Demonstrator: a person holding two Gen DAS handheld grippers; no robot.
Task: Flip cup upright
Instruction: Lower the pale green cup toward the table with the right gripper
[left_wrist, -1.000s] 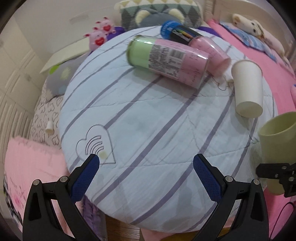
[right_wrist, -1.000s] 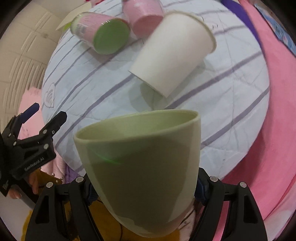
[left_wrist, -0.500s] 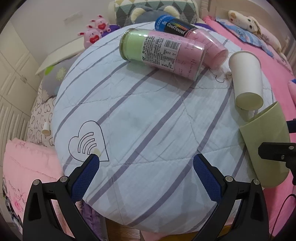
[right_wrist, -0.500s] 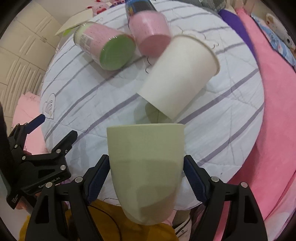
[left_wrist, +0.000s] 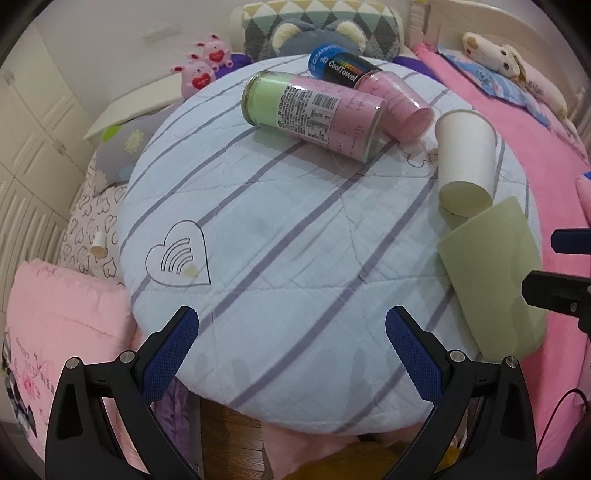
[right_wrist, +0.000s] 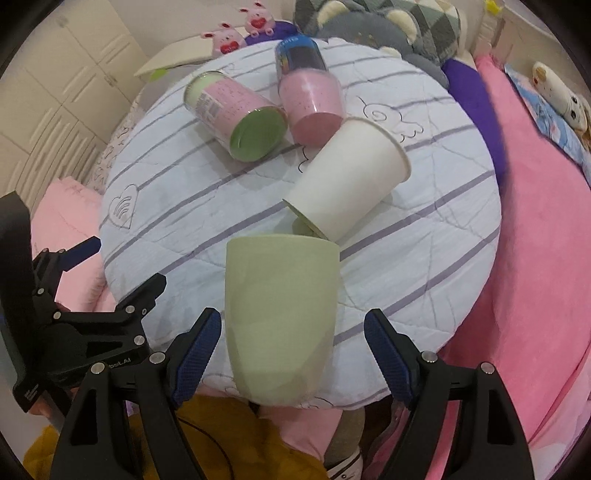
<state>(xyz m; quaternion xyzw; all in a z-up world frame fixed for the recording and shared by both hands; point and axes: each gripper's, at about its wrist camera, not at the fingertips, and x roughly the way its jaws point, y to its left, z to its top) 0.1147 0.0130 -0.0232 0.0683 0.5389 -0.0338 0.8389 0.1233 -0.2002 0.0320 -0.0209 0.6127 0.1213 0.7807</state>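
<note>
Right wrist view gave me the round table (right_wrist: 424, 236) first, draped in a pale blue quilted cover with purple stripes, filling most of the frame, with pink bedding (right_wrist: 535, 258) along its right side. On the cover lay a white paper cup (right_wrist: 343, 195) on its side, rim pointing up and to the right, and beyond it two cylindrical canisters also on their sides: a pink-and-green canister (right_wrist: 232, 110) and a pink canister with a blue cap (right_wrist: 306, 88), the two lying just beside each other. Nearest my right gripper (right_wrist: 291, 350) stood the green cup (right_wrist: 280, 317), at the table's near edge, its mouth at the top and its rounded base below; from the left wrist view it (left_wrist: 495, 273) appeared tilted by the lens at the right edge of the table, just beside the paper cup (left_wrist: 465, 158). My right gripper's blue-padded fingers (right_wrist: 197, 350) were spread wide on either side of the green cup, with a visible gap on both sides, holding nothing. My left gripper (left_wrist: 291, 350) hovered over the near edge of the table, its jaws also wide apart and empty, well apart from the cup. A heart drawing (left_wrist: 177, 258) marked the cover to the left, and two small pink plush toys (left_wrist: 203, 68) sat behind the table.
</note>
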